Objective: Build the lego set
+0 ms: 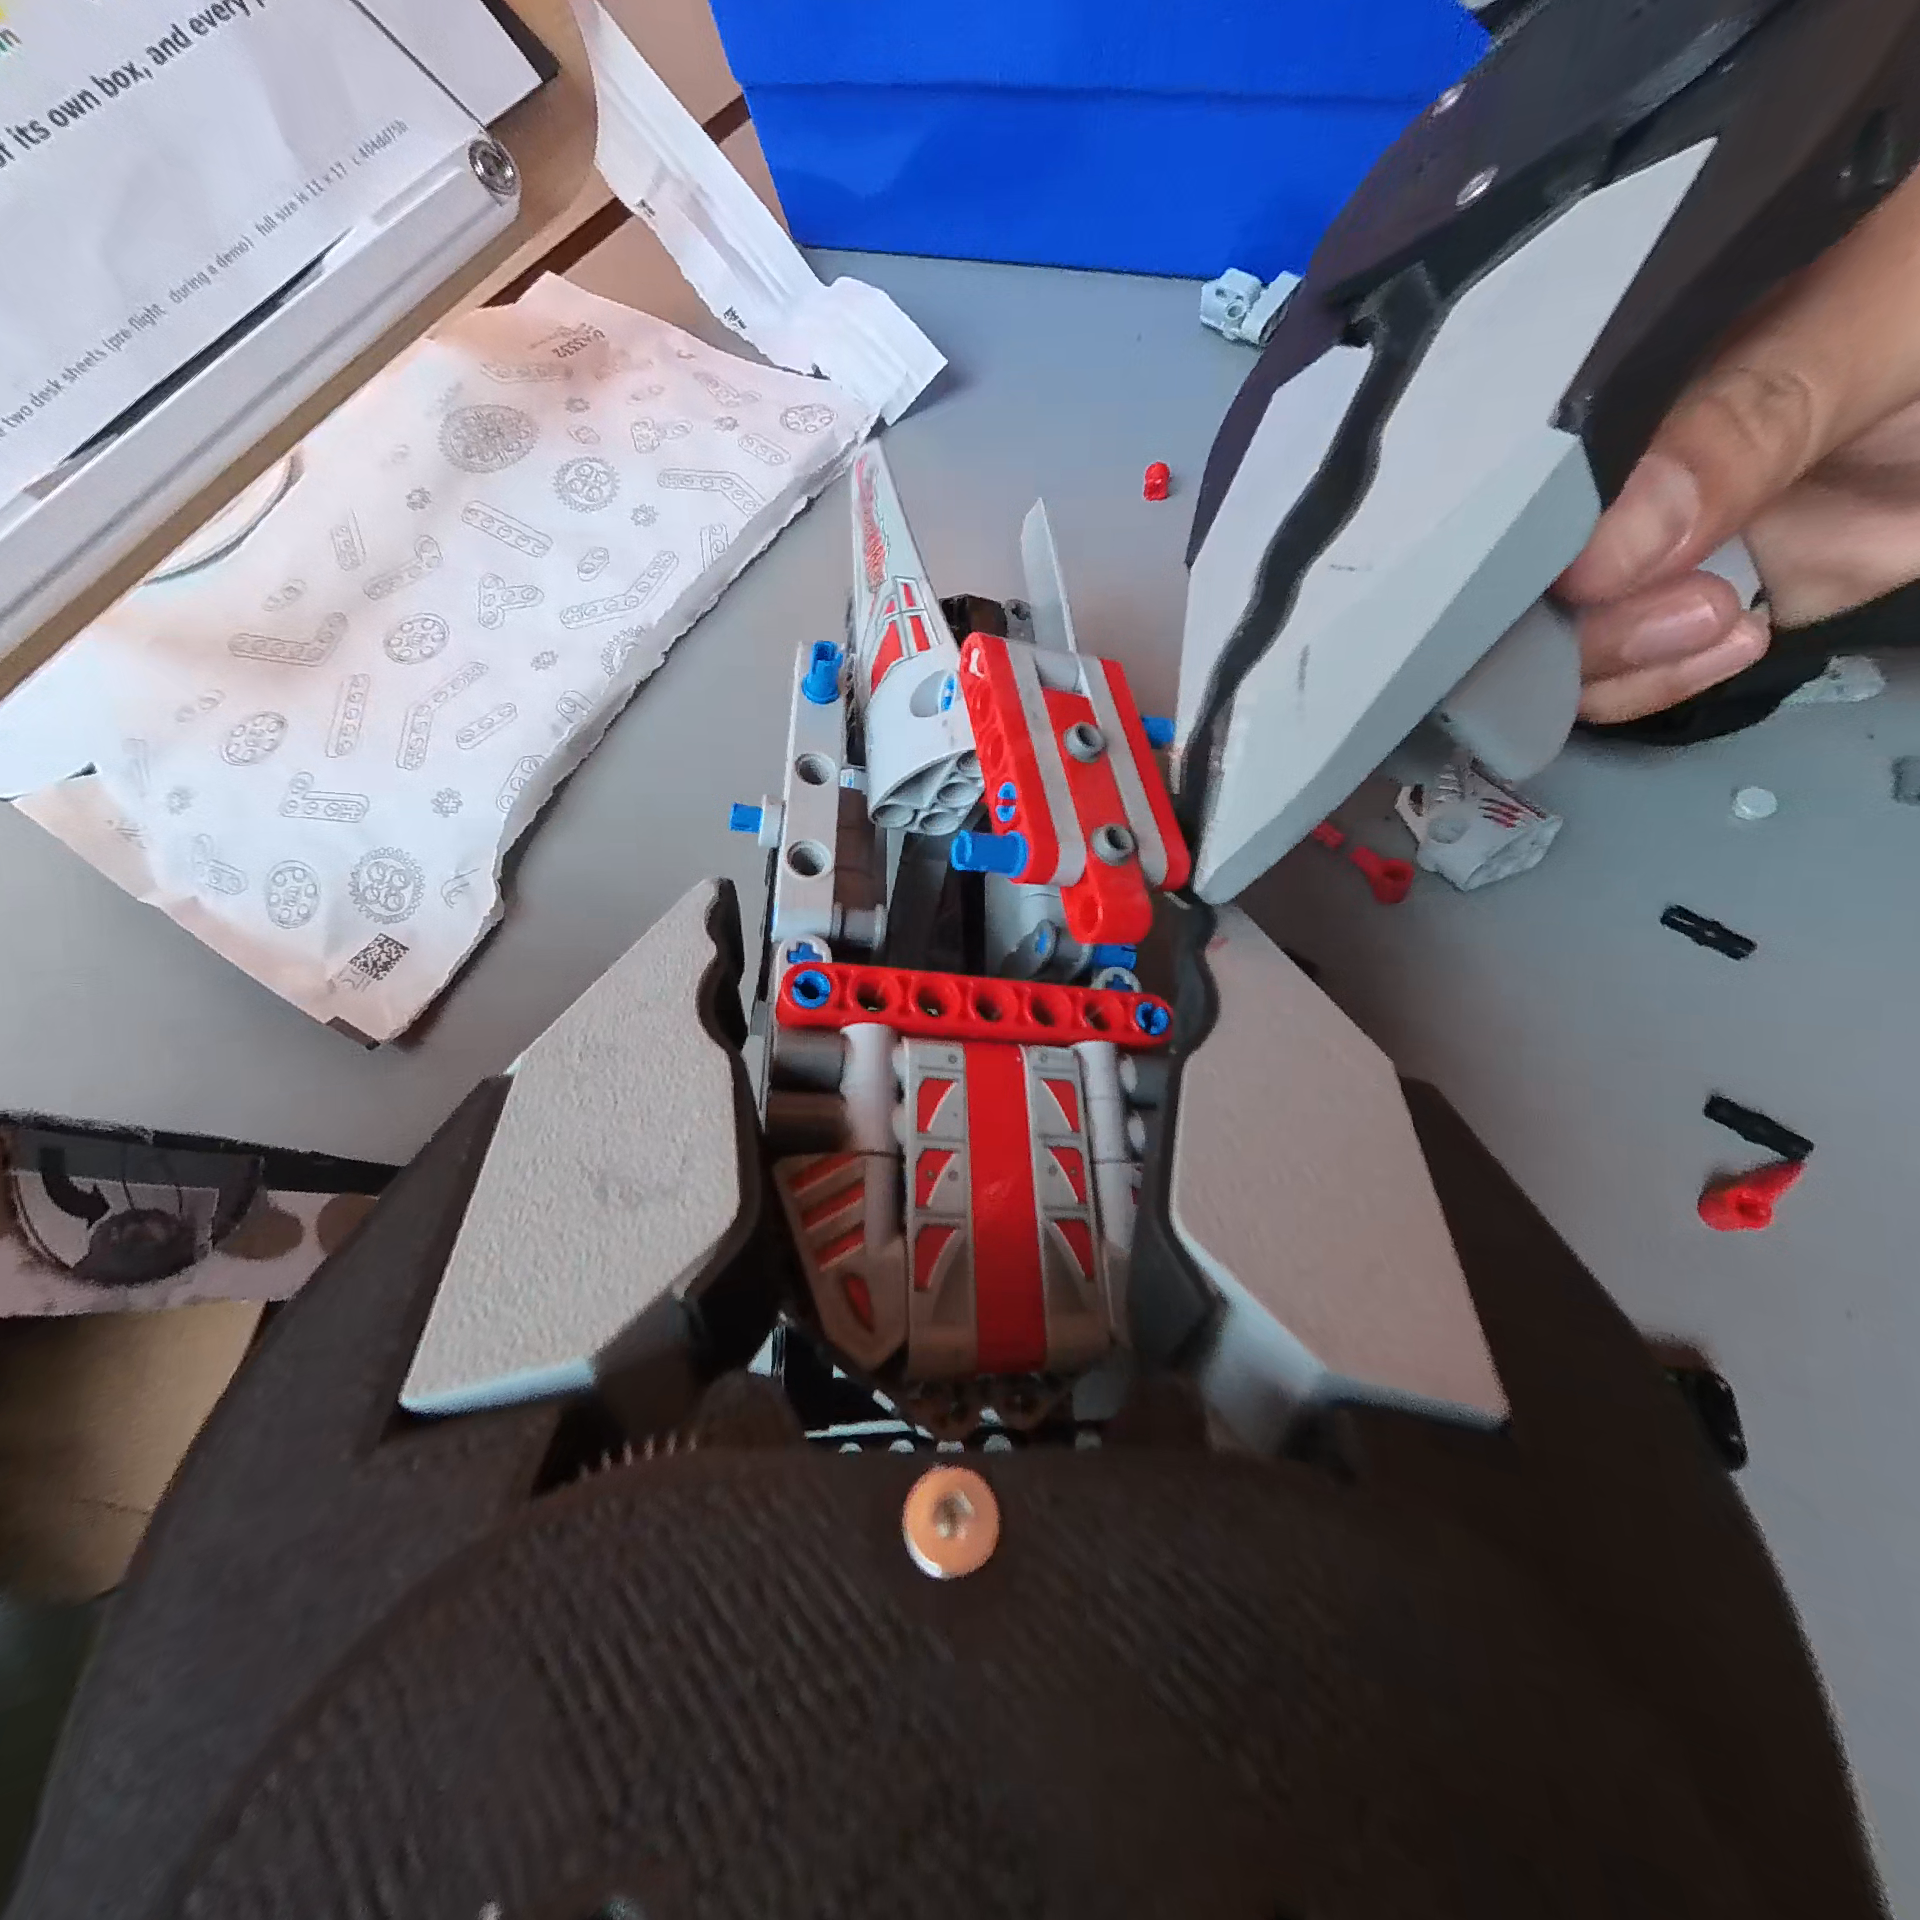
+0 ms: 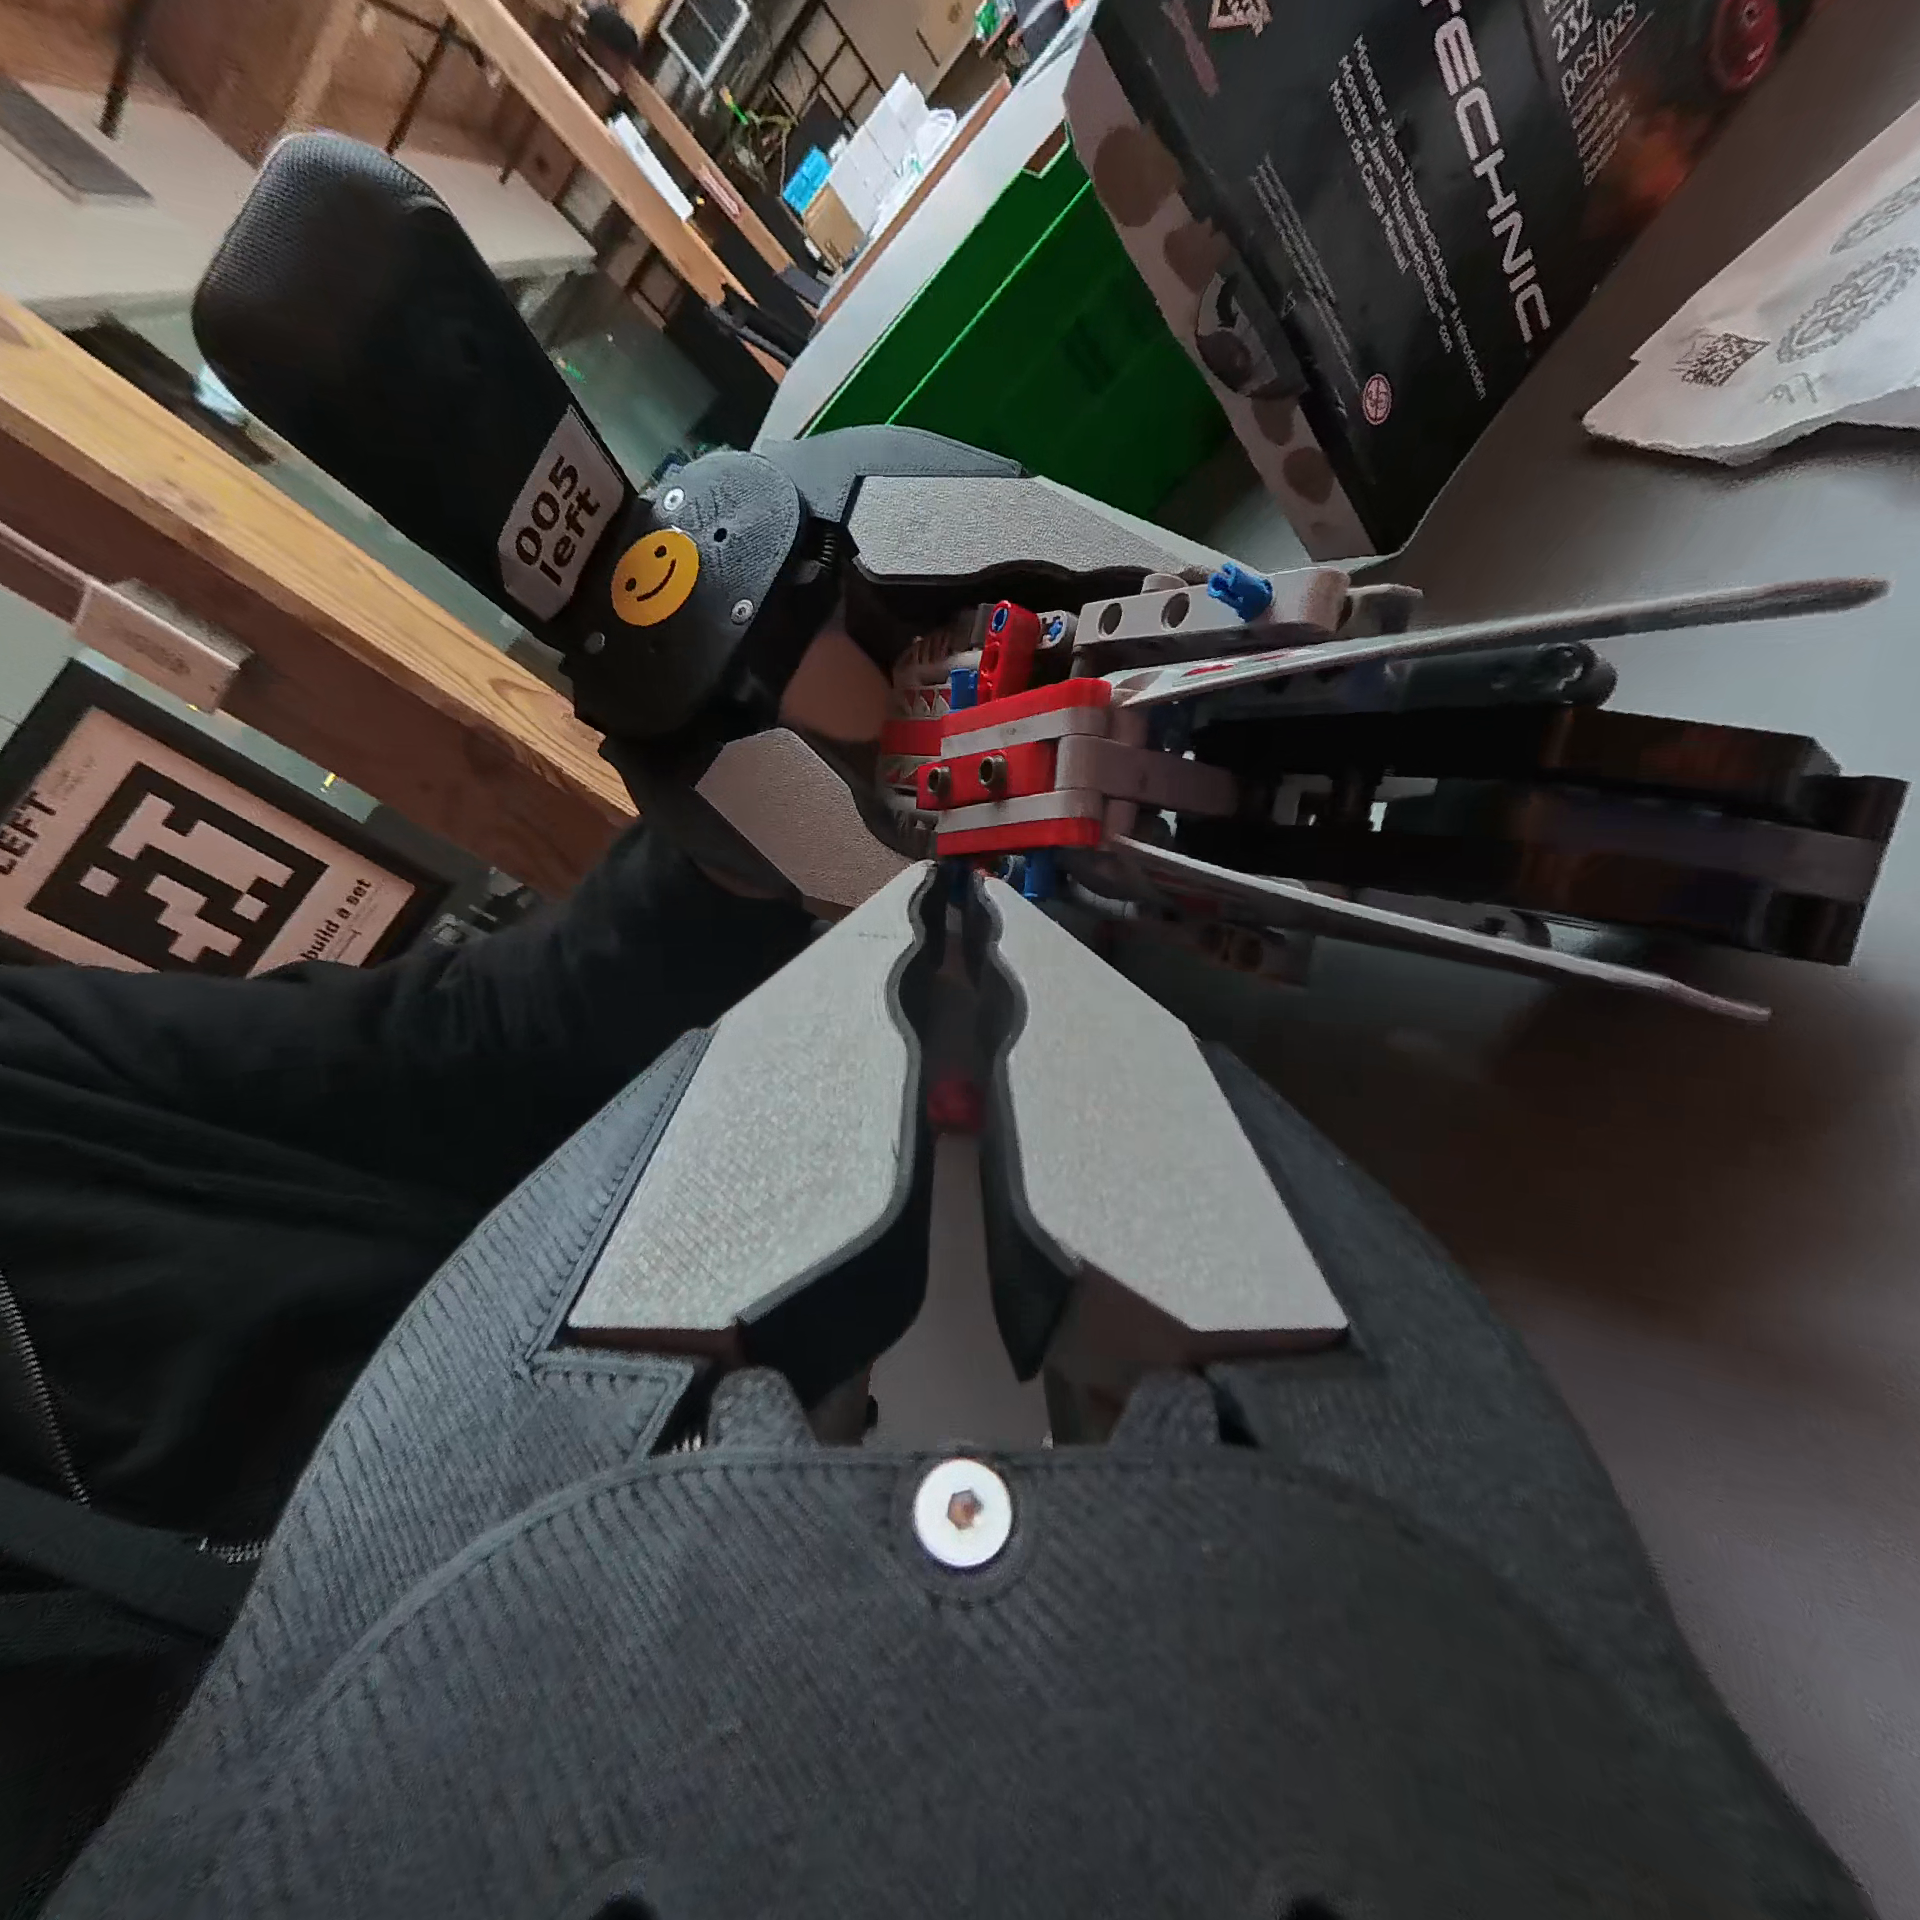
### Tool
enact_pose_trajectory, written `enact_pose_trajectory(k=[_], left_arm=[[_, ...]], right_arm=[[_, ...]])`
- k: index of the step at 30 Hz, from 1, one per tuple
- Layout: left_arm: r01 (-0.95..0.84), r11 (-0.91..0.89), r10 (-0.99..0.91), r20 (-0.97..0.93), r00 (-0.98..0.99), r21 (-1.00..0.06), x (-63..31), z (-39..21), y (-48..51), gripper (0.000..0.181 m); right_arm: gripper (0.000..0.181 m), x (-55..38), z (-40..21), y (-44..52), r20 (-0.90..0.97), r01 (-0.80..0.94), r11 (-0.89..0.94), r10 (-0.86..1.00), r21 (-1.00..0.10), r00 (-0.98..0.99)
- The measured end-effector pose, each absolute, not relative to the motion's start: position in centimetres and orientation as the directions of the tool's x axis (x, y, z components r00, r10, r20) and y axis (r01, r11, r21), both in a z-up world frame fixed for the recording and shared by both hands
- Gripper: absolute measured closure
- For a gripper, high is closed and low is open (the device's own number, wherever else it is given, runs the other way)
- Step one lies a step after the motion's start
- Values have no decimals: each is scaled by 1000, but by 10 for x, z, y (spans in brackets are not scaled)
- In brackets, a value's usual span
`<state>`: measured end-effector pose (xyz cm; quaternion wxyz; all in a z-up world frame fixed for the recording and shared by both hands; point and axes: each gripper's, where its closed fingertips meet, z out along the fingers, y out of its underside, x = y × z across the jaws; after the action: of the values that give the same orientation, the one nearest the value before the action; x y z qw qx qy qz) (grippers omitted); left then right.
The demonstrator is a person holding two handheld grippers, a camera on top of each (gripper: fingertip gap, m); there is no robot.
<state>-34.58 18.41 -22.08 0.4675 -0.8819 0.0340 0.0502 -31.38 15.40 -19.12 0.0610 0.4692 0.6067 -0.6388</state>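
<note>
Nearest to the camera is my left gripper (image 1: 966,997), and its 2 fingers are clenched on the sides of the half-built lego model (image 1: 966,1122), near the red beam with holes (image 1: 971,1010). The model points toward 12 o'clock over the grey table (image 1: 1039,343).

My right gripper (image 2: 958,894) comes from 2 o'clock in the left wrist view. Its tips are nearly together and touch the edge of the red and grey side panel (image 1: 1075,774). In the right wrist view I see something thin and dark between the tips, maybe a small pin, but I cannot tell if they truly grasp it. A small red thing (image 2: 954,1103) shows deeper in the gap.

I judge that the step is to seat a part at this panel. To do it well I should hold the model firm with the left and push straight along the hole, not sideways, because the panel sits tilted and could twist.

Loose red pins (image 1: 1751,1195) and black pins (image 1: 1706,932) lie at 3 o'clock, and the torn paper bag (image 1: 416,644) at 10 o'clock.
</note>
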Motion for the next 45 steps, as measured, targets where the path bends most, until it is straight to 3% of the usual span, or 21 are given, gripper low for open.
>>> enact_pose_trajectory(k=[28,35,45], left_arm=[[16,-575,64,-25,998,-818,-351,-223,186,99],[-36,-572,21,-58,998,-820,-344,-222,189,99],[77,-539,25,75,997,-839,-356,-223,182,100]], right_arm=[[180,-316,-188,159,-666,631,-285,537,-721,-518],[181,-316,-185,160,-709,649,-319,476,-691,-521],[171,-314,-180,181,-750,651,-384,436,-655,-497]])
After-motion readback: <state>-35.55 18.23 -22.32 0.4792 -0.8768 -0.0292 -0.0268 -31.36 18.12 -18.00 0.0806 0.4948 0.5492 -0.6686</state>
